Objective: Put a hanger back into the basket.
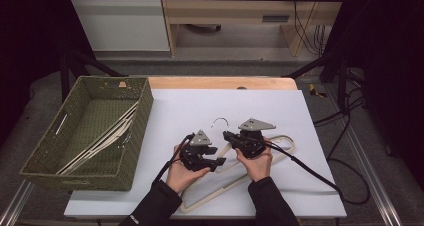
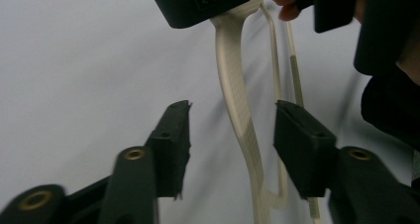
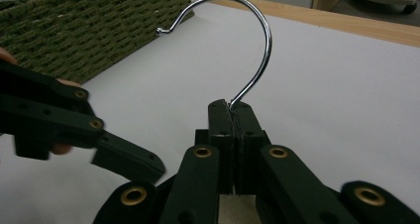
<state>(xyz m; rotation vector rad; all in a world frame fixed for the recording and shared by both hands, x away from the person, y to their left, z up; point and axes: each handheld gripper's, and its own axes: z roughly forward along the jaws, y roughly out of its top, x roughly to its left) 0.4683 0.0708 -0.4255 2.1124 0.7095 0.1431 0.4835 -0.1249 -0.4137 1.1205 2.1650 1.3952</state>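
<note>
Right gripper (image 3: pixel 232 116) clamped on hanger (image 2: pixel 236 100) hook base; left gripper (image 2: pixel 232 140) wide, straddling hanger arm, near worktop's front edge.

Black tongs (image 1: pixel 220 162) with brass rivets (dark sleeves (image 1: pixel 155 203) behind)

Lighting is even and moderate on the white rectangular table sheet (image 1: pixel 200 106); surroundings fall to near black. Soft shadows lie beside the cream plastic coat hanger (image 2: pixel 237 100). The curved chrome wire hook (image 3: pixel 257 50) carries glare. Near black jaws are blurred in both gripper views.
</note>
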